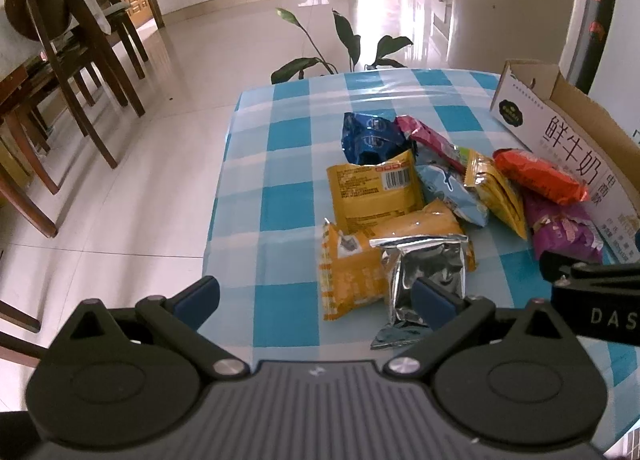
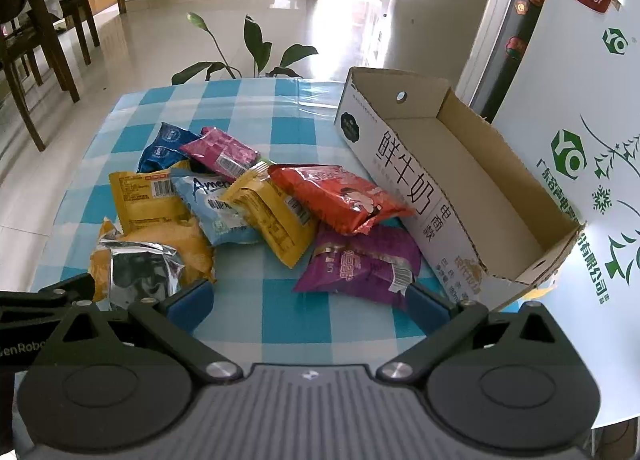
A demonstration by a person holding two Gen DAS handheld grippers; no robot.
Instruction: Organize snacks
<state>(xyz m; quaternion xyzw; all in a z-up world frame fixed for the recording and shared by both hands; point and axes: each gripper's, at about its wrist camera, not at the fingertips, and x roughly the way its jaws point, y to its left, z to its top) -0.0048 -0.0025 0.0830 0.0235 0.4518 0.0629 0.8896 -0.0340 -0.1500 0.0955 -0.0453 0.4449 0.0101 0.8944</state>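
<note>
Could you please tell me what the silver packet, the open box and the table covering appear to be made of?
Silver packet: likely metallised foil film, shiny and crinkled, with mirror-like glints. Open box: corrugated cardboard, matte brown inside, printed white outside, with torn edges. Checked table covering: probably glossy plastic or plastic-covered cloth, given the window glare and creases.

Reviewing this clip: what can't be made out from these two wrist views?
- Left wrist view: the cardboard box interior is hidden by its own printed side wall, and the frame's right edge cuts the box off.
- Left wrist view: the right gripper is cut off at the right edge.
- Both views: lower snack packets, like the light blue packet, are partly covered by others.
- Right wrist view: packet small print is too small to read.
</note>
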